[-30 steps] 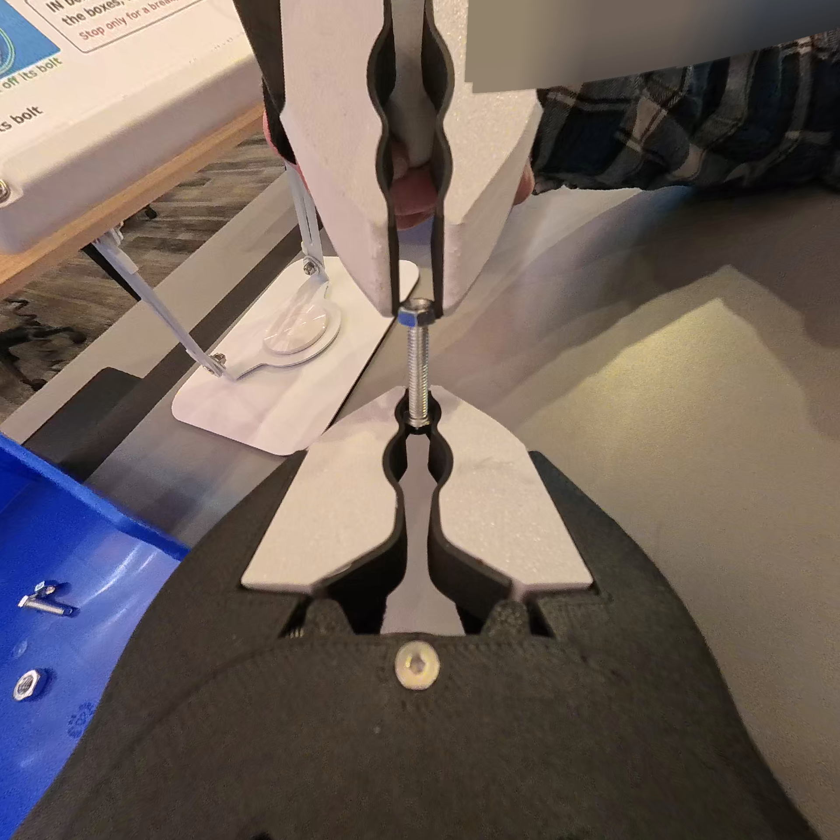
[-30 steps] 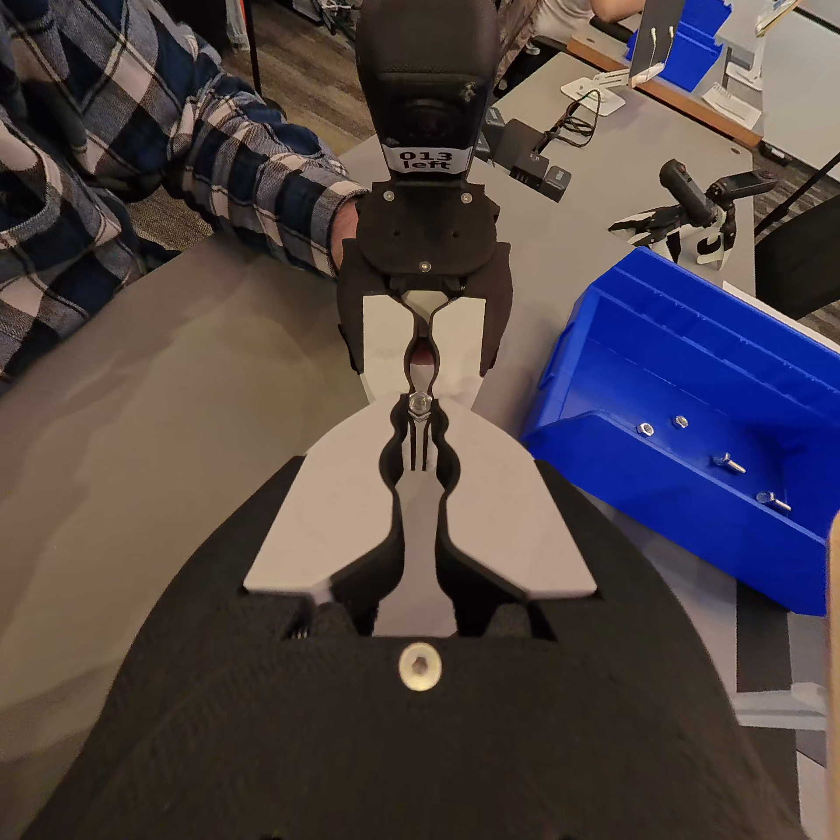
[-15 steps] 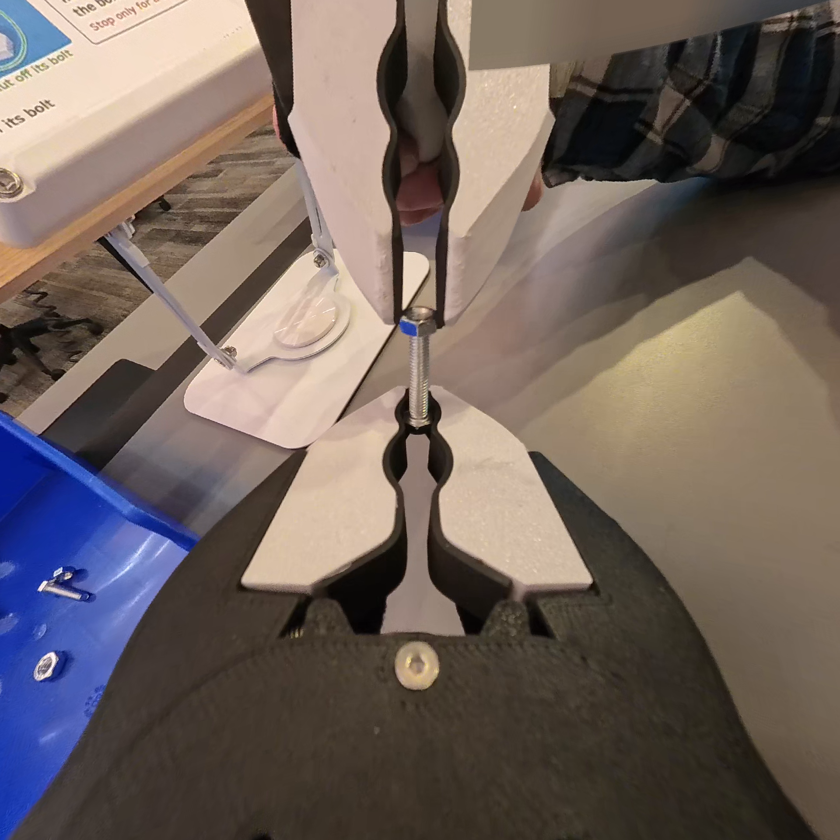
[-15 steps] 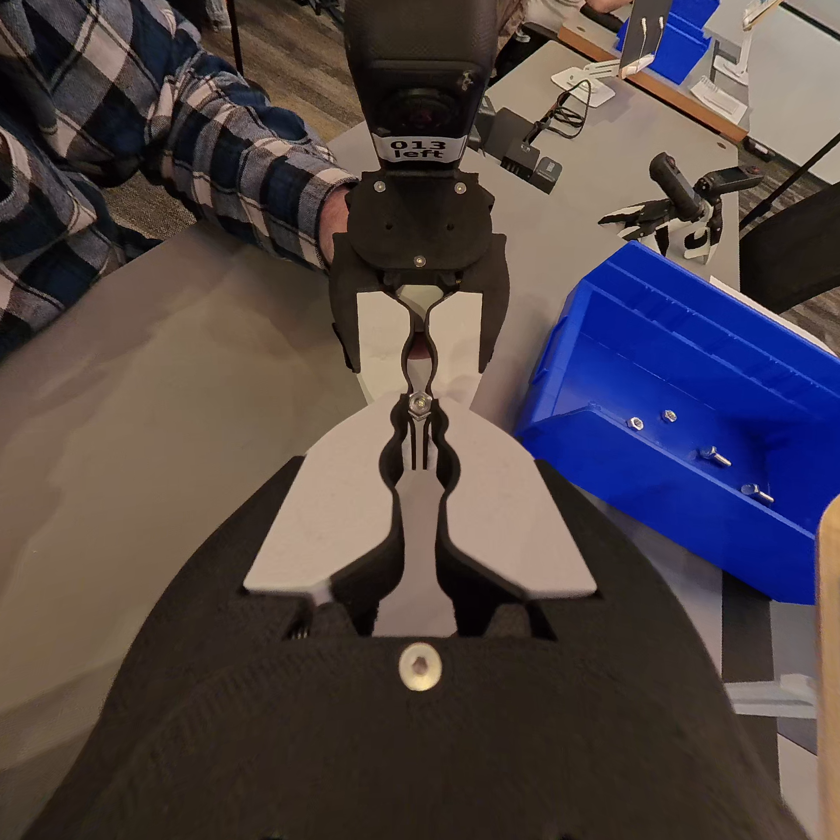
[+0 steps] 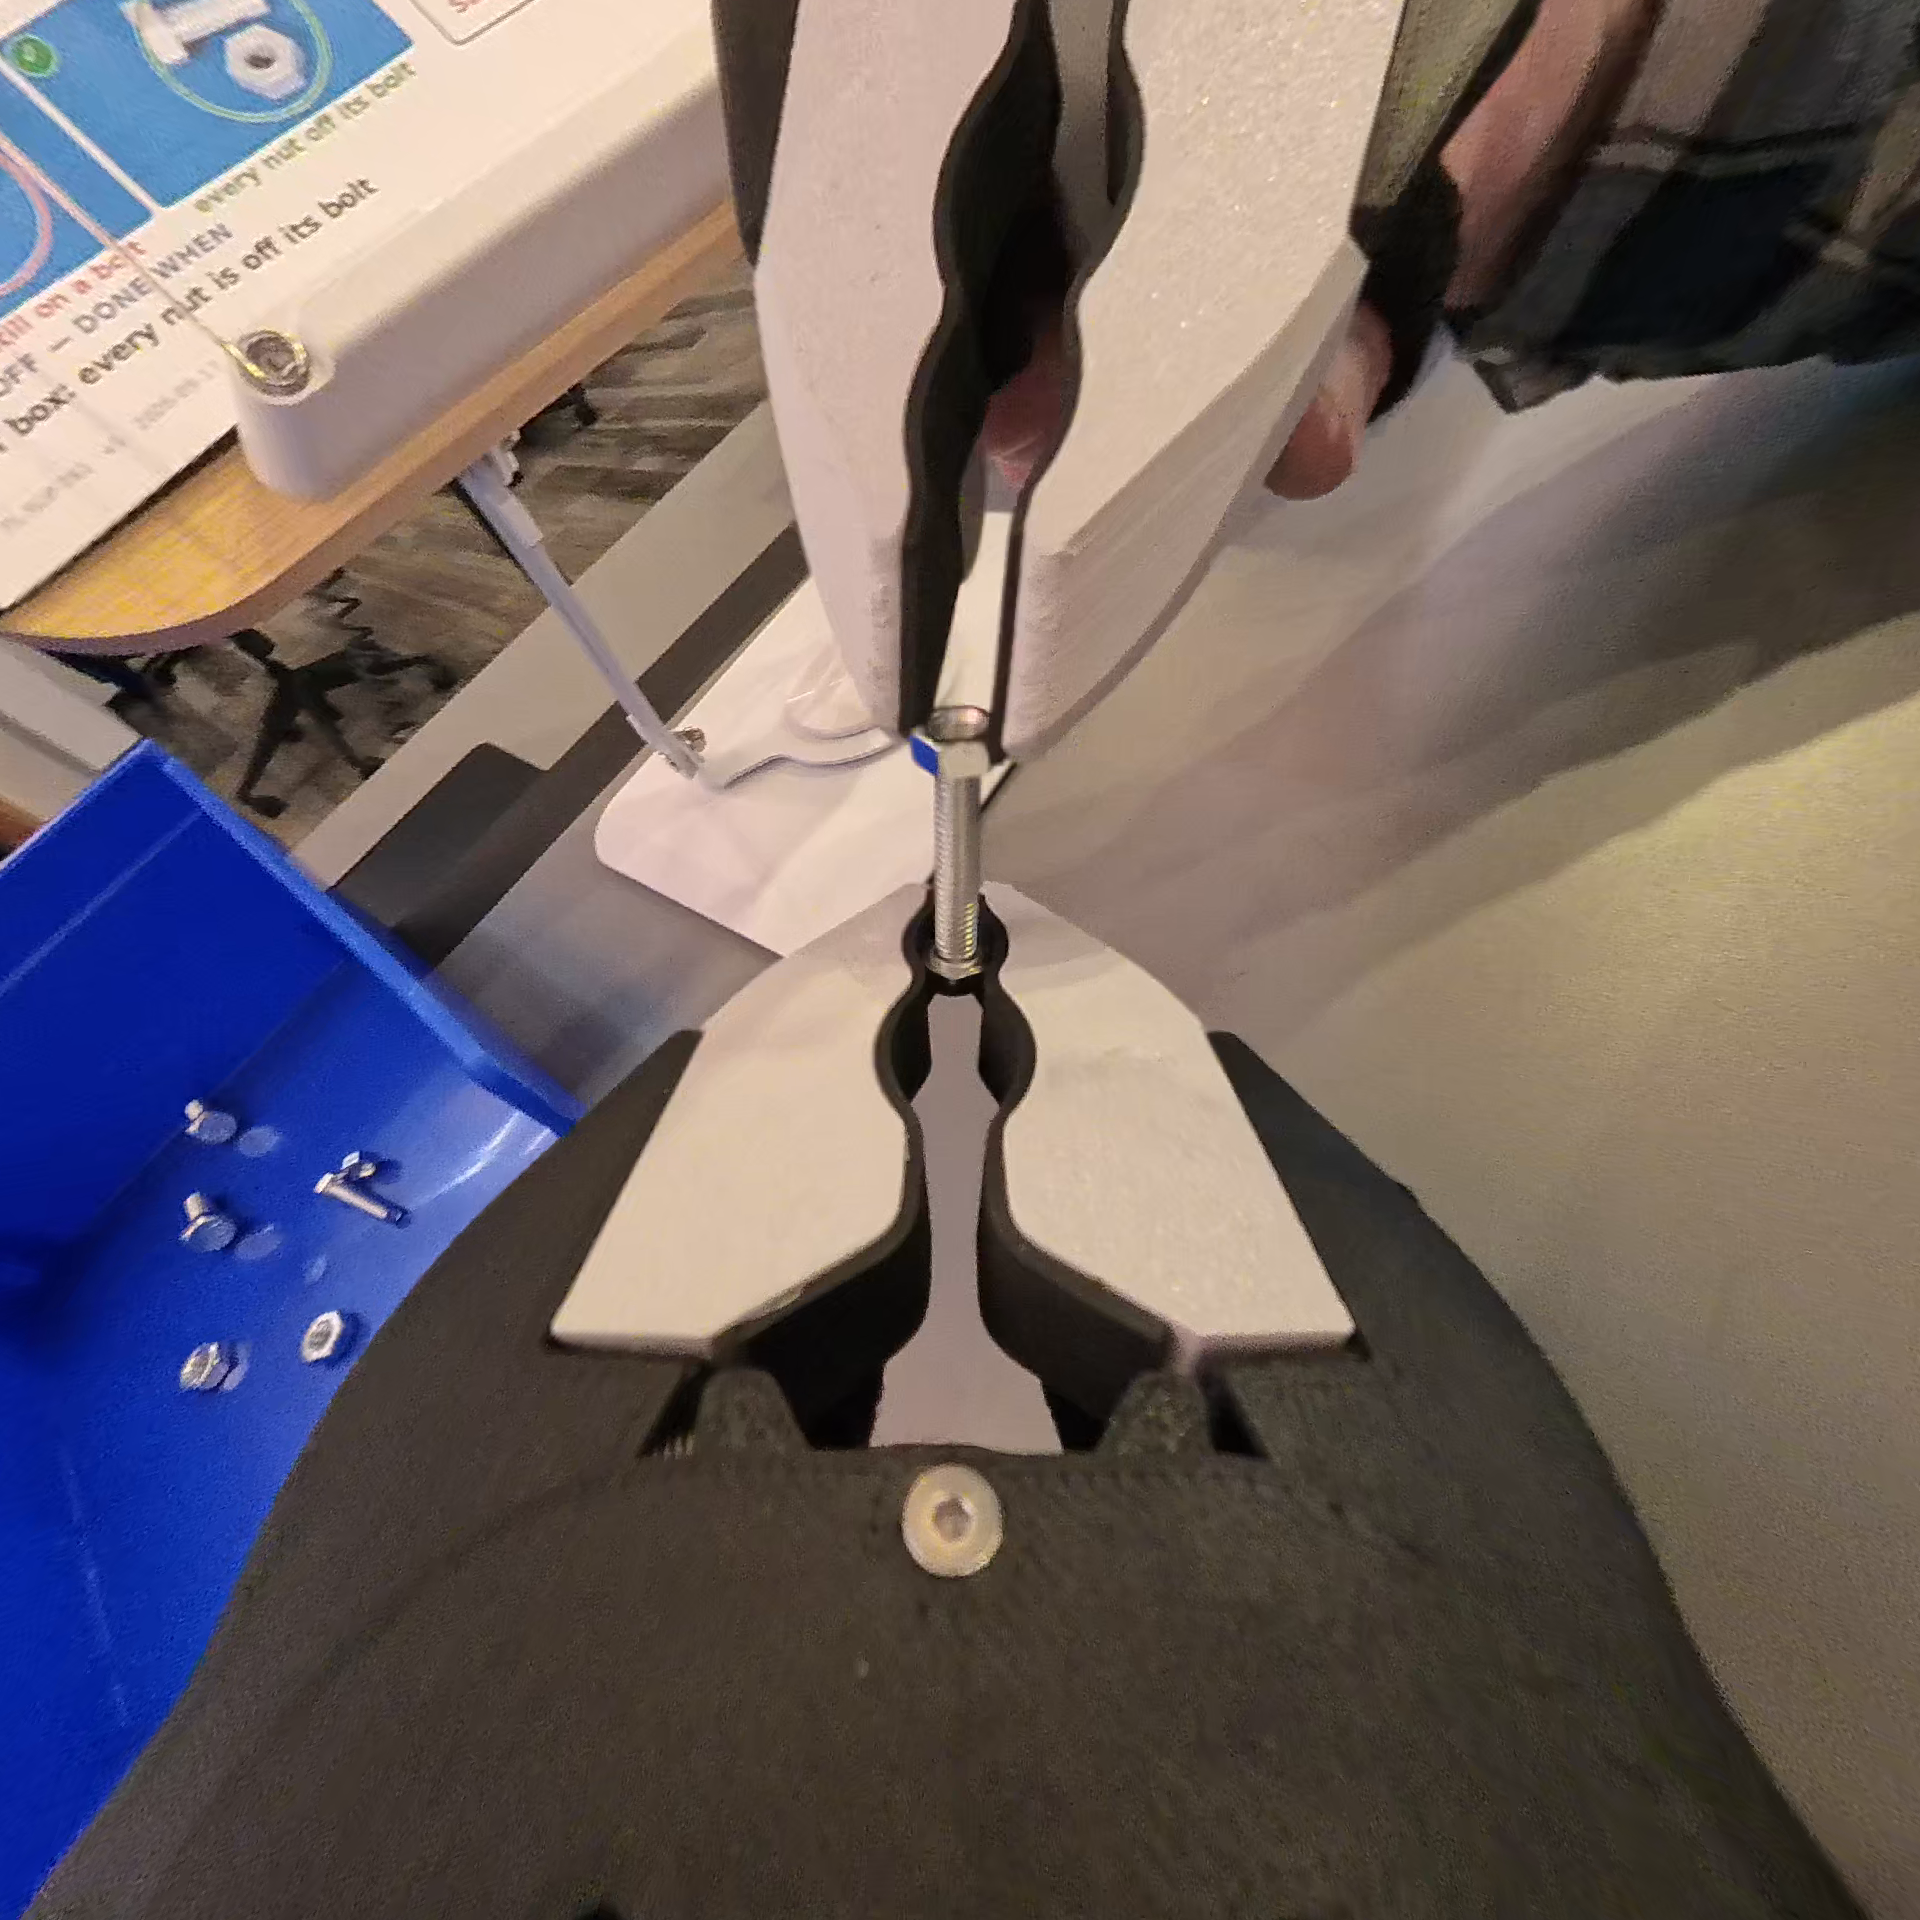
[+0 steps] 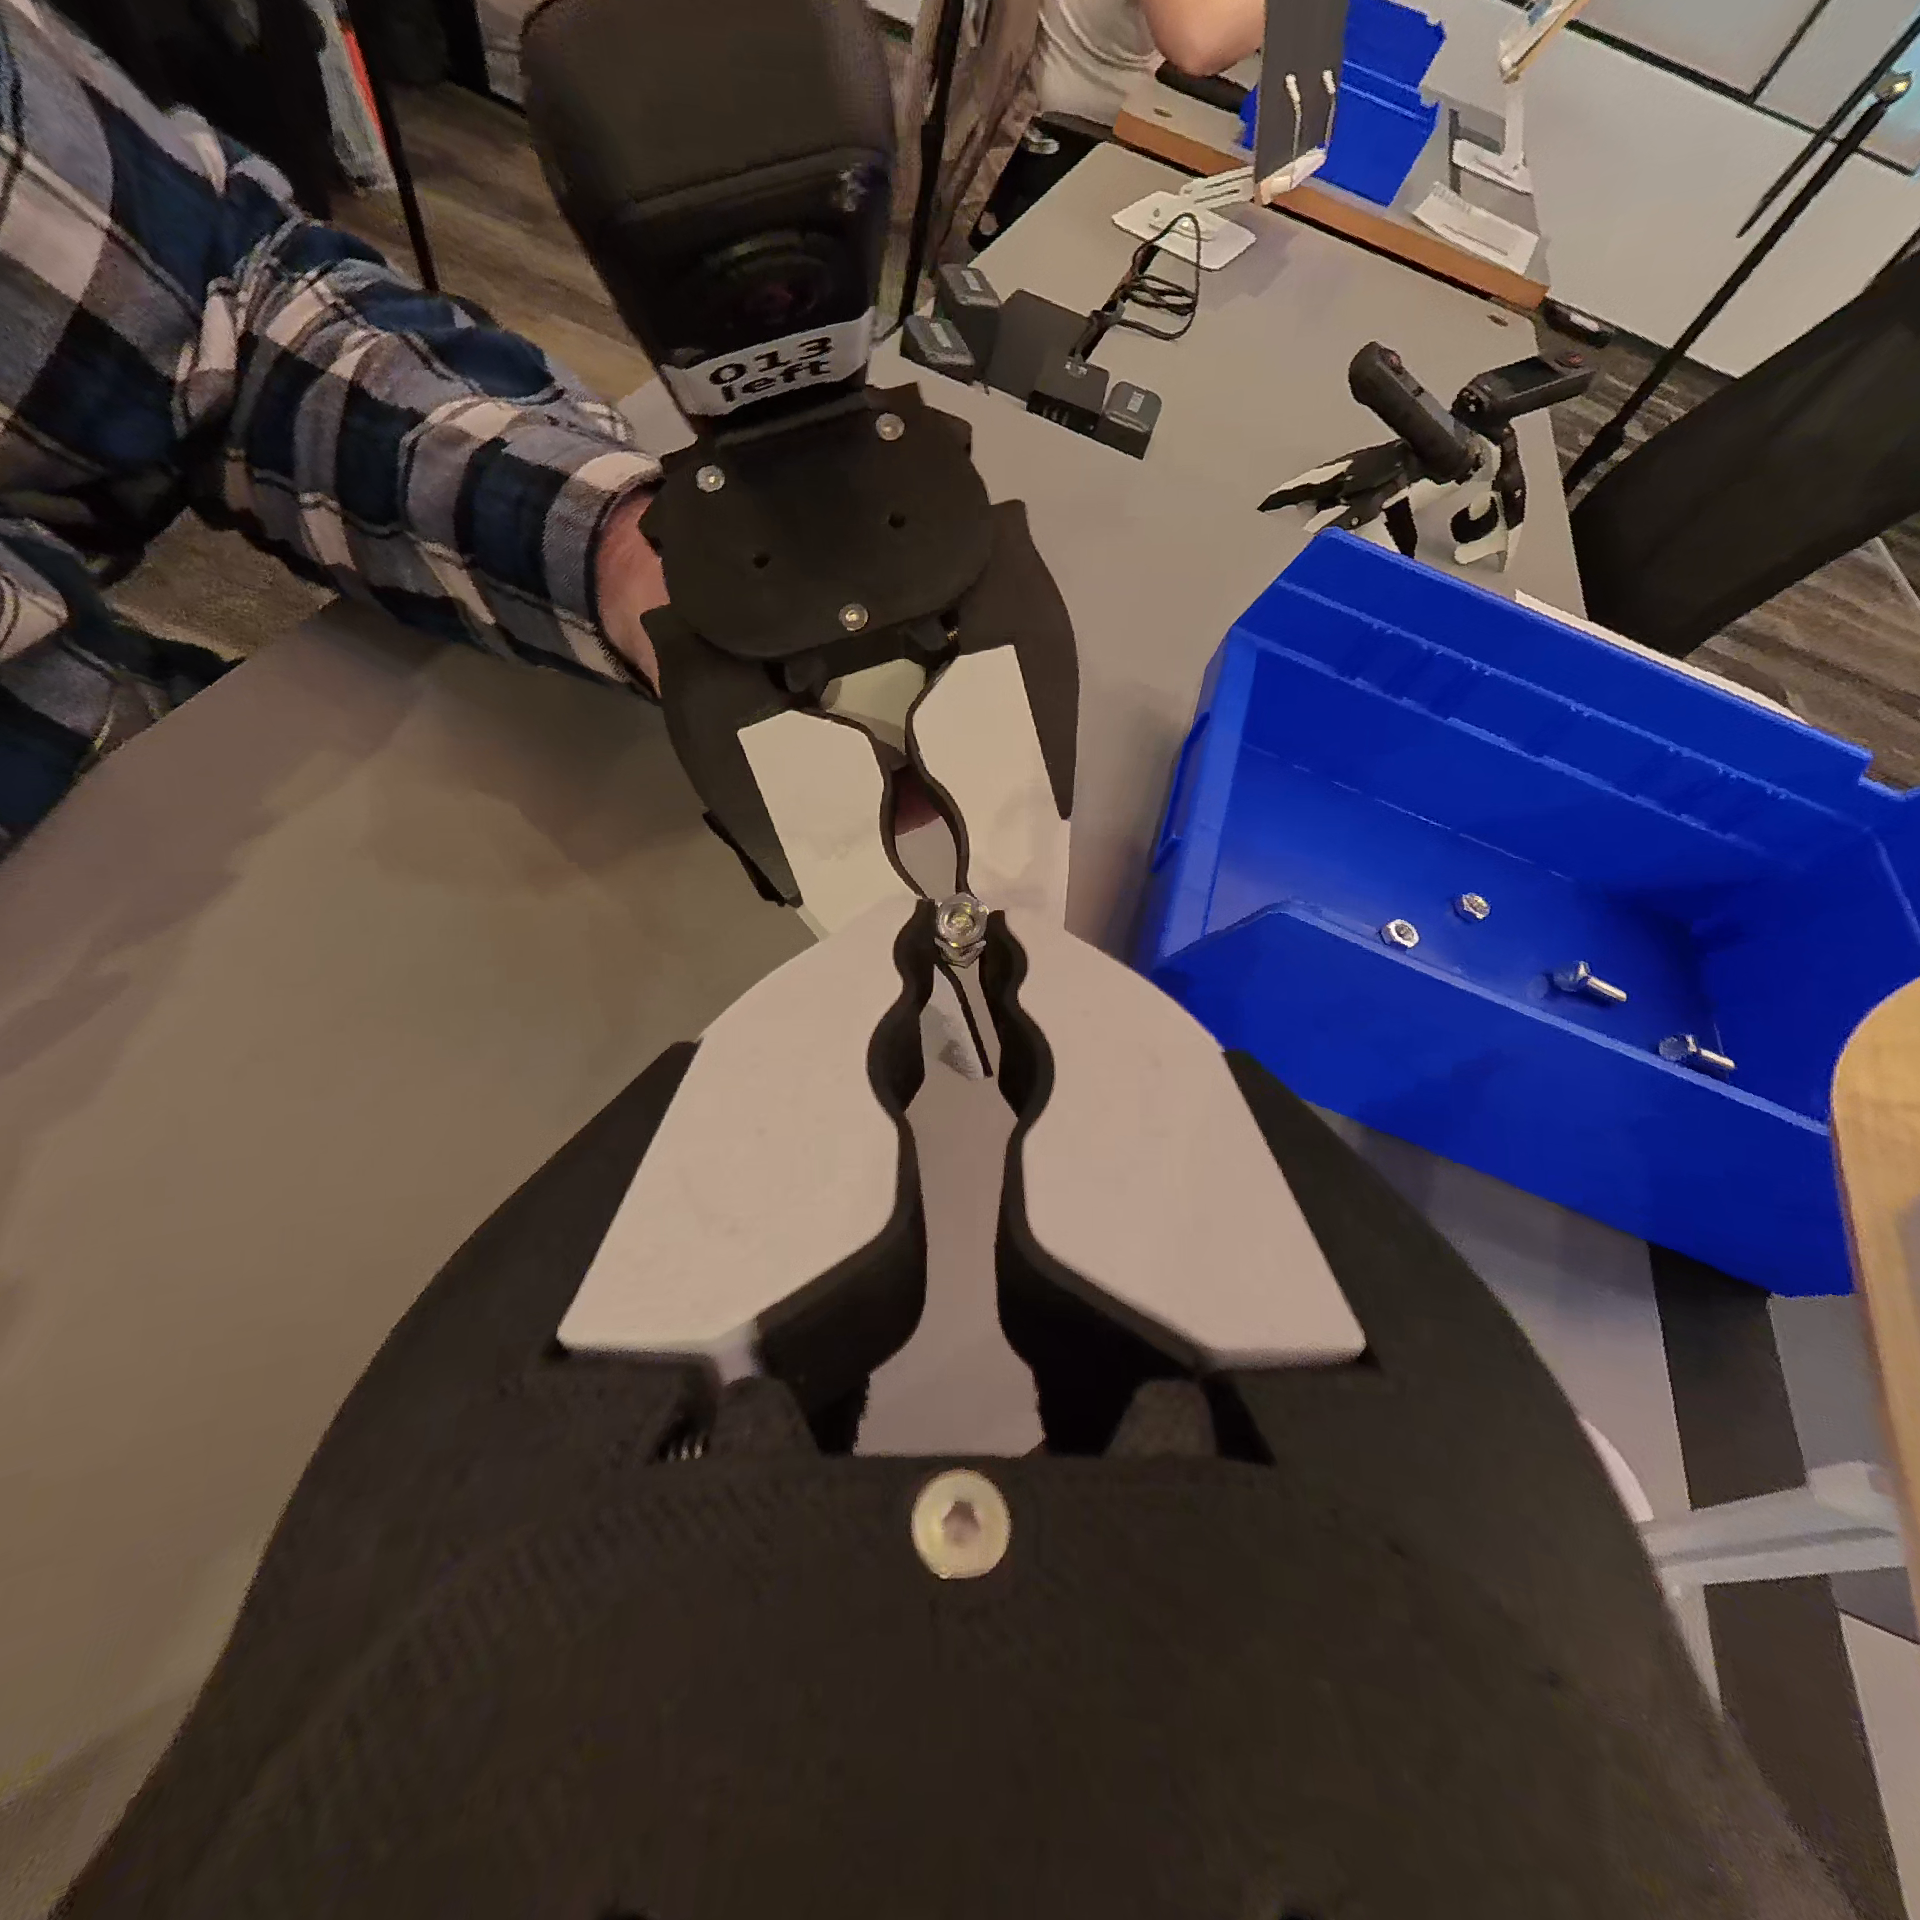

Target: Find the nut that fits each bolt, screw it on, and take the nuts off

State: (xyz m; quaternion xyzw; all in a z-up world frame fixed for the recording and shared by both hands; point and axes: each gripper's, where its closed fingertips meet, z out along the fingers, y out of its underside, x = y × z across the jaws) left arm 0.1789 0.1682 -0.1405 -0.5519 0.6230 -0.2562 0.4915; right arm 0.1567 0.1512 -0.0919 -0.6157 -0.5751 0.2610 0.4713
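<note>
A silver bolt [image 5: 954, 852] runs between the two grippers above the grey table [image 5: 1558, 1039]. My left gripper [image 5: 956, 940] is shut on its threaded shaft near the lower end, with a hex piece [image 5: 961, 968] just behind the notch. My right gripper [image 5: 961, 740] comes from above and is shut on the hex nut [image 5: 958, 750] at the bolt's other end. In the right wrist view the nut [image 6: 958, 920] shows end-on between the right gripper's tips [image 6: 958, 935], and the left gripper [image 6: 940, 899] faces it.
A blue bin [image 5: 156, 935] stands to the left and holds several loose bolts and nuts [image 5: 353, 1195]. In the right wrist view the bin [image 6: 1455, 1091] lies to the right. A white stand base [image 5: 748, 852] and an instruction board [image 5: 312, 208] stand behind. A spare gripper [image 6: 1423, 447] rests far back. Some 5 centimetres of space lies between my two pairs of fingers.
The right gripper has turned and tilted about the bolt's axis, and both grippers have shifted together, so more of the bin shows. Both grasps hold as before.
</note>
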